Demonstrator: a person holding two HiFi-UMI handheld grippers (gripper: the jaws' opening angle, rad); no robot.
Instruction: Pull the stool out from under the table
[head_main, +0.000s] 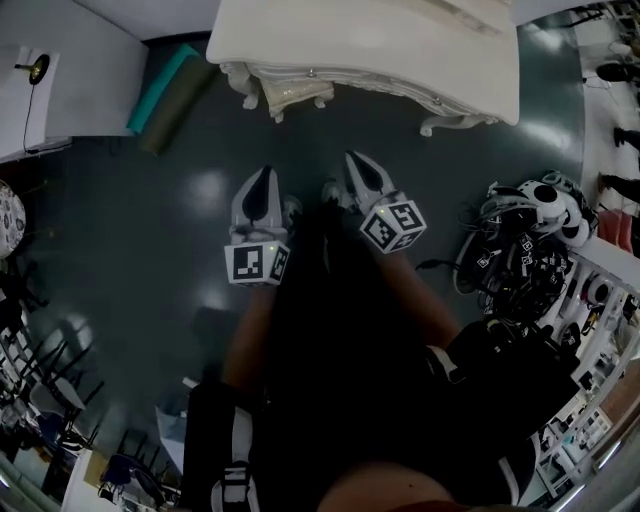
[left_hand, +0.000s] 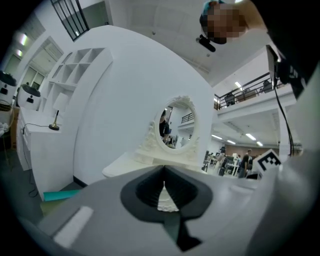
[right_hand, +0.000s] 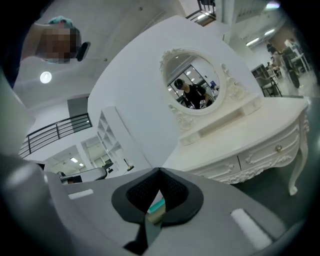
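A white ornate dressing table (head_main: 370, 40) stands at the top of the head view. The cream stool (head_main: 290, 95) is tucked under its left part, with only its front edge and carved legs showing. Both grippers hover over the dark floor, short of the table and touching nothing. My left gripper (head_main: 262, 175) is shut and empty, pointing at the stool. My right gripper (head_main: 358, 160) is shut and empty beside it. In the left gripper view the gripper (left_hand: 164, 169) faces the table (left_hand: 125, 167) and its oval mirror (left_hand: 177, 122). The right gripper (right_hand: 159, 171) faces the table's drawers (right_hand: 260, 155).
Teal and olive rolled mats (head_main: 165, 90) lie on the floor left of the table. A white cabinet (head_main: 60, 90) stands at far left. A heap of cables and headsets (head_main: 520, 240) lies at right. Chairs (head_main: 50, 400) crowd the lower left. The person's legs fill the lower middle.
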